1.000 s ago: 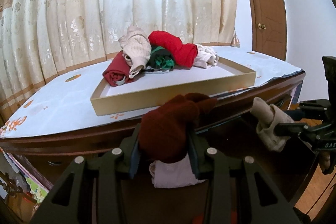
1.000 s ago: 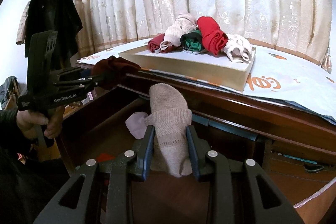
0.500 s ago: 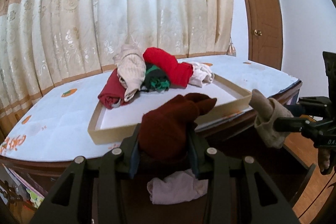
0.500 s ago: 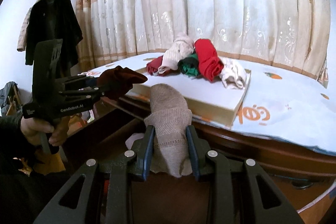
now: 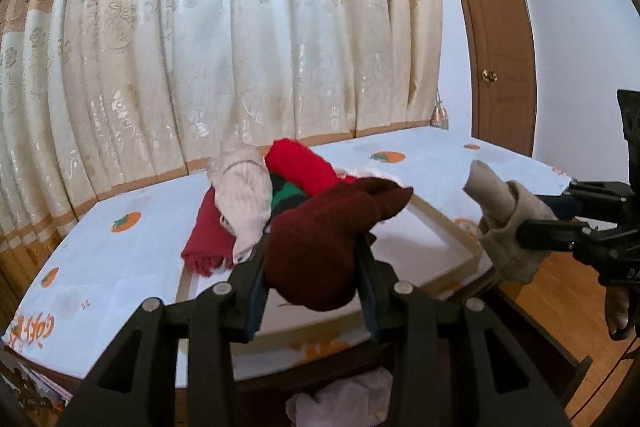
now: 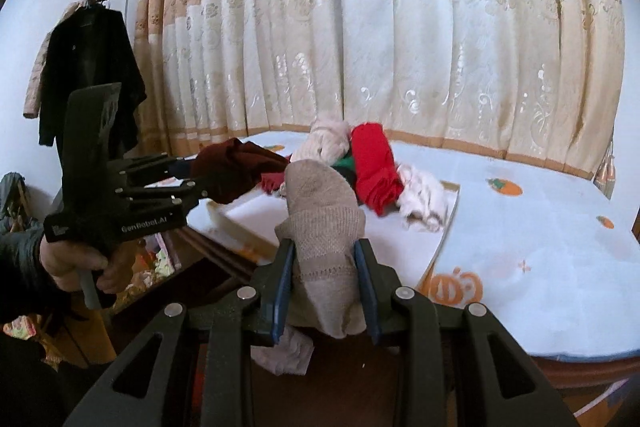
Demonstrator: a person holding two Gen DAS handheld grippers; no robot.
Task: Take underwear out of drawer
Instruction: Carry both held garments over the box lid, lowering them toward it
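The left gripper pinched a dark maroon rolled garment between its 2 fingers, held above the front edge of the table. The right gripper pinched a beige rolled garment the same way, also above the table's front edge. On the white patterned tablecloth lay a shallow tan tray, and at its far corner sat a pile of rolled garments in cream, red, green and dark red. Below the table's front edge, the open drawer held a pale crumpled piece. A hand gripped the left gripper's handle. Floral curtains hung behind the table
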